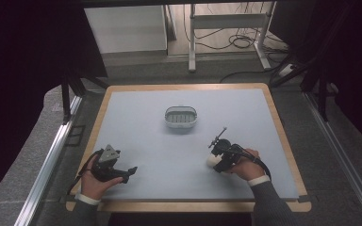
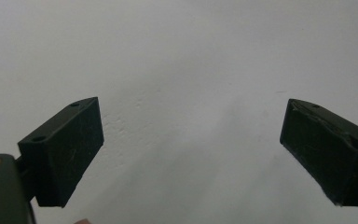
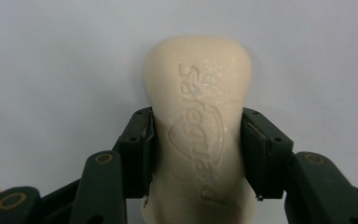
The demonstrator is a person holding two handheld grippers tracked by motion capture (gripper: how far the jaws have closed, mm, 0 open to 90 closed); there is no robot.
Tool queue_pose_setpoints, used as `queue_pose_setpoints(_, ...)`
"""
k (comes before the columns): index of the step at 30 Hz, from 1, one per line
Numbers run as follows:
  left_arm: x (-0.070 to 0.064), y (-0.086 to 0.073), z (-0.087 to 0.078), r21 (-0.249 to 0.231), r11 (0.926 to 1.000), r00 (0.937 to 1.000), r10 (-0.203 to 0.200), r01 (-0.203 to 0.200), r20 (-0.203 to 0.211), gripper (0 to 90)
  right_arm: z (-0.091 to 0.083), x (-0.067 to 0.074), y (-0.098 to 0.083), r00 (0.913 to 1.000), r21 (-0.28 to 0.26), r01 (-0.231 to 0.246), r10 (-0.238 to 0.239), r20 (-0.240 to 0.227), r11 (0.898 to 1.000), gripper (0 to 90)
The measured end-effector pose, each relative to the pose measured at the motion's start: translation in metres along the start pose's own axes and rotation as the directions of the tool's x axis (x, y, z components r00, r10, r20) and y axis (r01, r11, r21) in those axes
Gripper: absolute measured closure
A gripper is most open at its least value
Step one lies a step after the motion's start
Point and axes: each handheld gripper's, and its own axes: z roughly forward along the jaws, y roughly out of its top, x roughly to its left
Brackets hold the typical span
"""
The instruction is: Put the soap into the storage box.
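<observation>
Right tool (image 1: 215, 160) clamped a cream soap bar (image 1: 211, 160) low on the pale surface (image 1: 169, 150) near its front right, high view. Left tool (image 2: 191, 135) gaped, nothing between. Right gripper view: both pads squeezed the soap bar (image 3: 198, 126).

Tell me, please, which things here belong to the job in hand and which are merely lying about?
In the job:
- soap, clamped in the right gripper
- soap dish, probably where the soap goes

Lying about:
- left gripper, open, idle on the mat
- cables and desk frame beyond the table
</observation>
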Motion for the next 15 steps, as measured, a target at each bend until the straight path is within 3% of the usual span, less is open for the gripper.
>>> queue_pose_setpoints(4, 0.0, 0.0, 0.0, 0.002, 1.0, 1.0, 0.002, -0.002, 0.001, 6.5, -0.008, -0.004, 0.003, 1.0, -0.005, -0.001, 0.001, 0.0, 1.0, 48.6)
queue_pose_setpoints(15, 0.0, 0.0, 0.001, 0.003, 1.0, 1.0, 0.003, -0.003, 0.001, 6.5, -0.023, -0.017, 0.017, 0.9999, -0.081, 0.0, -0.001, -0.014, 0.997, 48.6)
